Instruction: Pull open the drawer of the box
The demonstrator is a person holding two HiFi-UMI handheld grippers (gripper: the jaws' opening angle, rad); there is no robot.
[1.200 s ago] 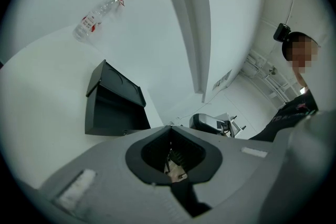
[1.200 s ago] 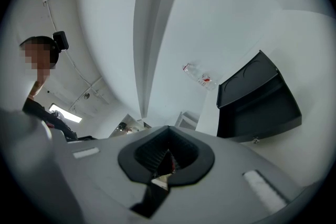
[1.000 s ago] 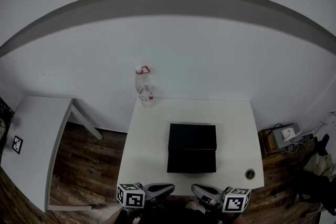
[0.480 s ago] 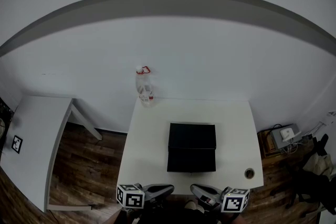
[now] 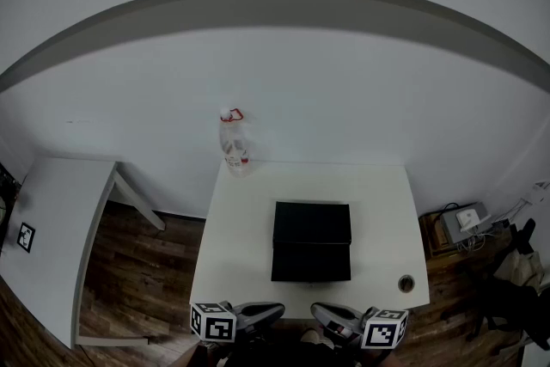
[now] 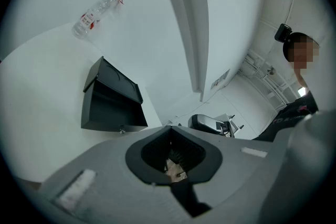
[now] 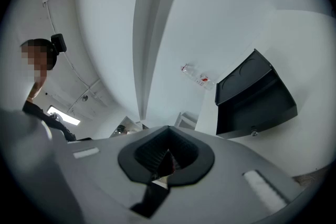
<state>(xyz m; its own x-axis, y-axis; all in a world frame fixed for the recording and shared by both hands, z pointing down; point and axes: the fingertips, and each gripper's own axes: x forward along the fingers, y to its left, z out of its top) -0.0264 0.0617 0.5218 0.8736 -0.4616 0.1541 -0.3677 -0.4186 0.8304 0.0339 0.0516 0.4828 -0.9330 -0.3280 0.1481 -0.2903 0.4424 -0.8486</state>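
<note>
A black box (image 5: 312, 241) stands in the middle of the white table (image 5: 241, 236), its drawer front (image 5: 310, 264) turned toward me. The left gripper view shows the box (image 6: 110, 97) with a small knob (image 6: 122, 130) low on the front. In the right gripper view the box (image 7: 254, 97) and its knob (image 7: 254, 133) also show. The drawer looks flush with the box. My left gripper (image 5: 277, 308) and right gripper (image 5: 319, 310) hover side by side at the table's near edge, well short of the box. Both are shut on nothing: the left gripper (image 6: 170, 129) and the right gripper (image 7: 168, 129) each have their jaws together.
A clear plastic bottle (image 5: 234, 143) with a red label stands at the table's back left corner. A round grommet (image 5: 406, 282) sits in the front right corner. A second white table (image 5: 51, 219) stands to the left, and boxes and cables (image 5: 464, 223) lie on the wooden floor at right.
</note>
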